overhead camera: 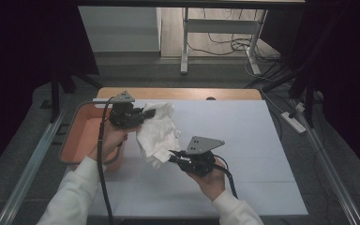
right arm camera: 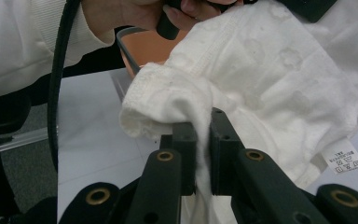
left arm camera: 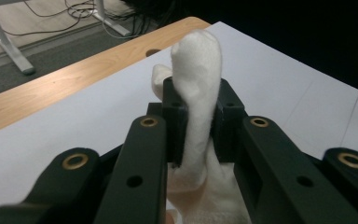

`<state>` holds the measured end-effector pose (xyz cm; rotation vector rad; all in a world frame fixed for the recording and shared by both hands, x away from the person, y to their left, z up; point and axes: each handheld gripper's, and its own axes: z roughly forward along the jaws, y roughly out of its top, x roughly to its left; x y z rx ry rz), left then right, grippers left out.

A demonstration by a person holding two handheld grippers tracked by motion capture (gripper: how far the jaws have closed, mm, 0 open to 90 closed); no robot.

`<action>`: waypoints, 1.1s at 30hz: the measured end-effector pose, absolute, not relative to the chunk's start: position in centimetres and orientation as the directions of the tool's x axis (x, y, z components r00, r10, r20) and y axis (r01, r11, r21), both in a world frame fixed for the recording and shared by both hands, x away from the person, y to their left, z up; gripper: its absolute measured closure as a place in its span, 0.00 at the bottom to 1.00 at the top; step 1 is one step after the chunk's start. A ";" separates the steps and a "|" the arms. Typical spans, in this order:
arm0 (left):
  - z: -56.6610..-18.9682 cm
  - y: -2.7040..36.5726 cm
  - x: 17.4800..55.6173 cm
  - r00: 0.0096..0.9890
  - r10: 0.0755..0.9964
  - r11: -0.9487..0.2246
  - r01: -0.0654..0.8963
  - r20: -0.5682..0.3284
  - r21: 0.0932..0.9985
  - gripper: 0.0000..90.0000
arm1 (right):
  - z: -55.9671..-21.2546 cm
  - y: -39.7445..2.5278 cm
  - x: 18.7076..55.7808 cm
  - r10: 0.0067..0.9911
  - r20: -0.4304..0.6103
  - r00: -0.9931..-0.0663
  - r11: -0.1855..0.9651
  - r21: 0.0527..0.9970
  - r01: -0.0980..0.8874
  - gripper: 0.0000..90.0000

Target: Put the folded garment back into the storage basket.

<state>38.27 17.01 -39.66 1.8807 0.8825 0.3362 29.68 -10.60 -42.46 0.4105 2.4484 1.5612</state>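
White table (overhead camera: 243,140), cloth (overhead camera: 157,131) (crumpled) between both hand-held grippers

Cloth (right arm camera: 279,70): soft, matt white cotton-like weave with stitched hem. Jaws: matt black plastic, brass-coloured rivets. Table edge (left arm camera: 51,88): smooth wood.

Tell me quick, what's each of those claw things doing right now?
Left gripper: shut on the white cloth.
Right gripper: shut on another edge of the same cloth.
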 end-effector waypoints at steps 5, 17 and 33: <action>-39.1 18.3 38.3 0.678 0.722 -0.236 0.429 -0.138 0.872 0.86 | -42.1 -9.3 30.0 0.333 -0.035 -0.942 0.401 0.910 0.109 0.93; -37.6 22.3 37.5 0.648 0.753 -0.225 0.417 -0.115 0.880 0.86 | -40.8 -5.6 30.3 0.295 -0.044 -0.954 0.389 0.918 0.078 0.93; -37.3 27.3 37.0 0.600 0.793 -0.199 0.424 -0.109 0.884 0.86 | -40.5 0.0 31.2 0.241 -0.044 -0.970 0.395 0.917 0.057 0.93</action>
